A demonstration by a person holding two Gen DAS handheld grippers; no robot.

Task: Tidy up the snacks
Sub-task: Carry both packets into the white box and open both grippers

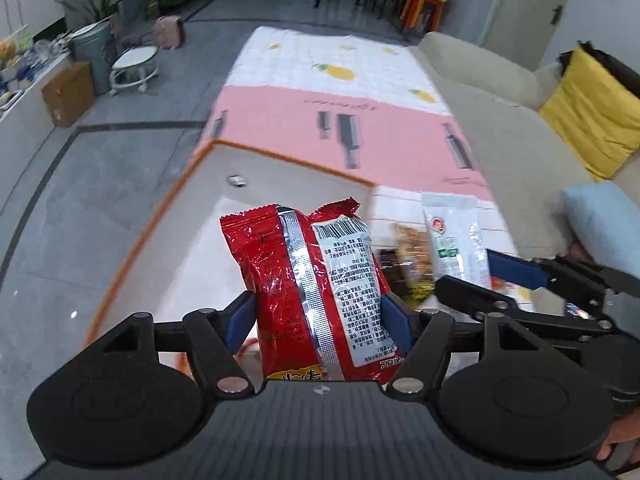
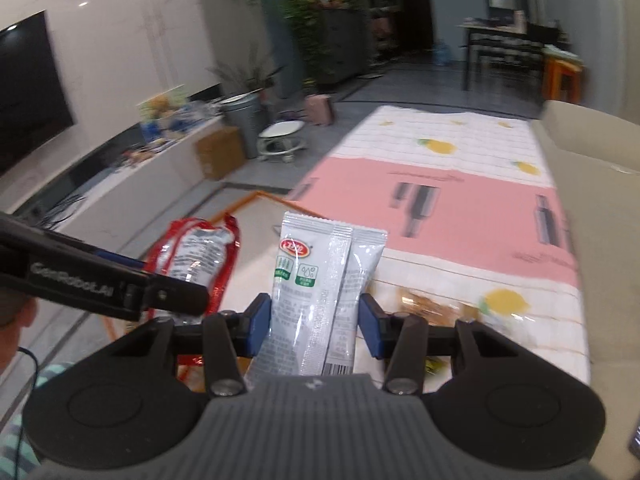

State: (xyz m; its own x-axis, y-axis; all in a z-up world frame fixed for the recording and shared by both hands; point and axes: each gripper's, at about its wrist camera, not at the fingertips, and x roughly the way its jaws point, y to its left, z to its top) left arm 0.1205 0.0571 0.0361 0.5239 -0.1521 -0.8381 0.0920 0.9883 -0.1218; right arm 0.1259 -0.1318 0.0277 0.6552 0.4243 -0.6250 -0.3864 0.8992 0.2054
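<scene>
Two grippers up, one packet apiece; the left gripper [image 1: 320,316] has its blue pads pressed in on one red snack packet [image 1: 308,276], back seam and barcode facing the camera, held above the white table with the orange edge [image 1: 192,168]; the right gripper [image 2: 316,328] has its jaws narrowed around one grey-white packet [image 2: 320,288], upright, left pad touching, right pad just beside it; one clear bag of brown snacks [image 2: 436,308] lies on the lemon-print cloth [image 2: 460,144] beyond, blurred; one beige sofa [image 1: 500,128] alongside.
</scene>
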